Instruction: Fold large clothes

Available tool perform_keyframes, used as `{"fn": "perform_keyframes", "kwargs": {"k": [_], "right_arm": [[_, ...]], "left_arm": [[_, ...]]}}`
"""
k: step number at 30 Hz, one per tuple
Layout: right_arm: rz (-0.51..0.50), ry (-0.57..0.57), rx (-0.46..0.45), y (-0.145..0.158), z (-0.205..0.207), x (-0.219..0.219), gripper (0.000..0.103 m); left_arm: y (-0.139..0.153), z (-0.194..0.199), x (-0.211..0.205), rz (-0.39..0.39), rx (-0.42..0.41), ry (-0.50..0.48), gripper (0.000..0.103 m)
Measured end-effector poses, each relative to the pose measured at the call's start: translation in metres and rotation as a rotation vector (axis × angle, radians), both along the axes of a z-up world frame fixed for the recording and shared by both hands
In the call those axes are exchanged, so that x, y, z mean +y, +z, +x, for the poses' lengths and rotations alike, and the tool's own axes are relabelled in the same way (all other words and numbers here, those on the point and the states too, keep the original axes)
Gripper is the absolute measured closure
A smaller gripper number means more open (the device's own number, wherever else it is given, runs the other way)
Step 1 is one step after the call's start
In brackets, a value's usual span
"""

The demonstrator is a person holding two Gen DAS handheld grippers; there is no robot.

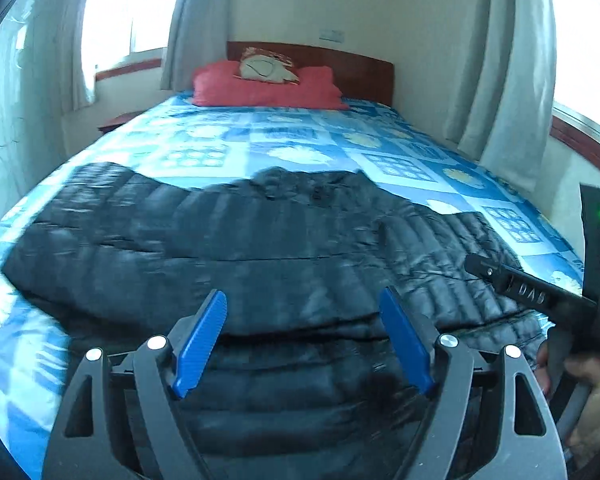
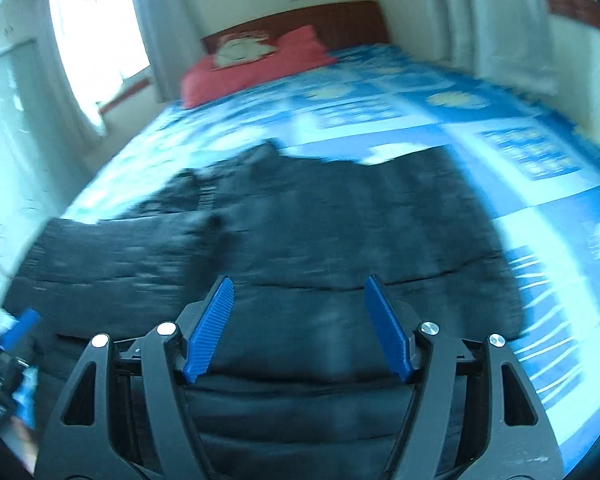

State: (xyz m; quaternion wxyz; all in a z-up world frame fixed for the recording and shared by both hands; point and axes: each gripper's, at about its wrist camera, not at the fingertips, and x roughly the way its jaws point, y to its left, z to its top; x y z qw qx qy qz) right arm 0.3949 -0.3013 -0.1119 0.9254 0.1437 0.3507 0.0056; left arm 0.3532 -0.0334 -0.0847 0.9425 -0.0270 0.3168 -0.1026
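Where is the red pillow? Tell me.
In both wrist views the red pillow lies at the far end of the bed, against the dark wooden headboard, beyond the black quilted puffer jacket.

The left gripper [image 1: 304,340] has dark grey plastic linkage arms with triangular cut-outs, round silver pivot screws and two ribbed blue pads [image 1: 199,344]; the right gripper [image 2: 298,328] is built the same. Seen from the left wrist, the right unit's black body carries pale lettering and a green light, gripped by a bare-skinned hand [image 1: 592,396].
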Motion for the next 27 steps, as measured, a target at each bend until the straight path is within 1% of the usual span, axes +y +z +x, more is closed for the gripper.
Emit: {"fn": "perform_keyframes", "kwargs": {"k": [3, 7, 8, 9, 10, 11, 12, 14, 15, 17, 20, 22, 24, 25, 27], "right_arm": [[0.076, 0.05, 0.043, -0.003, 0.019, 0.026, 0.034], [0.097, 0.086, 0.112, -0.016, 0.047, 0.062, 0.034], [0.106, 0.099, 0.137, -0.023, 0.054, 0.069, 0.039], [0.103, 0.108, 0.16, -0.028, 0.059, 0.077, 0.064], [0.072, 0.114, 0.174, -0.032, 0.062, 0.087, 0.075], [0.032, 0.113, 0.177, -0.033, 0.063, 0.093, 0.084], [0.029, 0.121, 0.166, -0.031, 0.061, 0.095, 0.087], [0.039, 0.133, 0.124, -0.018, 0.053, 0.093, 0.087], [0.021, 0.131, 0.087, -0.006, 0.046, 0.088, 0.087], [-0.047, 0.117, 0.03, 0.013, 0.034, 0.077, 0.087], [-0.133, 0.087, -0.014, 0.031, 0.02, 0.051, 0.087], [-0.182, 0.062, 0.0, 0.034, 0.015, 0.028, 0.087], [-0.222, 0.039, 0.027, 0.029, 0.015, 0.007, 0.087], [-0.234, 0.018, 0.053, 0.022, 0.015, -0.008, 0.087], [-0.214, -0.004, 0.107, 0.004, 0.018, -0.027, 0.087]], "left_arm": [[0.004, -0.012, 0.03, 0.042, -0.031, 0.057, 0.025], [0.004, -0.016, 0.061, 0.075, -0.053, 0.112, 0.025], [0.004, -0.016, 0.069, 0.077, -0.05, 0.124, 0.024], [0.003, -0.016, 0.077, 0.076, -0.046, 0.135, 0.024], [0.002, -0.016, 0.084, 0.076, -0.04, 0.148, 0.024], [0.002, -0.016, 0.092, 0.075, -0.037, 0.16, 0.024], [0.003, -0.017, 0.099, 0.07, -0.037, 0.167, 0.024], [0.006, -0.019, 0.109, 0.061, -0.043, 0.175, 0.024], [0.009, -0.02, 0.116, 0.055, -0.053, 0.182, 0.024], [0.014, -0.021, 0.126, 0.04, -0.065, 0.195, 0.024], [0.017, -0.014, 0.139, 0.014, -0.068, 0.219, 0.022], [0.015, -0.003, 0.143, 0.014, -0.053, 0.232, 0.022], [0.012, 0.004, 0.143, 0.017, -0.045, 0.234, 0.022], [0.01, 0.01, 0.142, 0.023, -0.035, 0.234, 0.022], [0.002, 0.023, 0.138, 0.032, -0.004, 0.231, 0.022]]}}
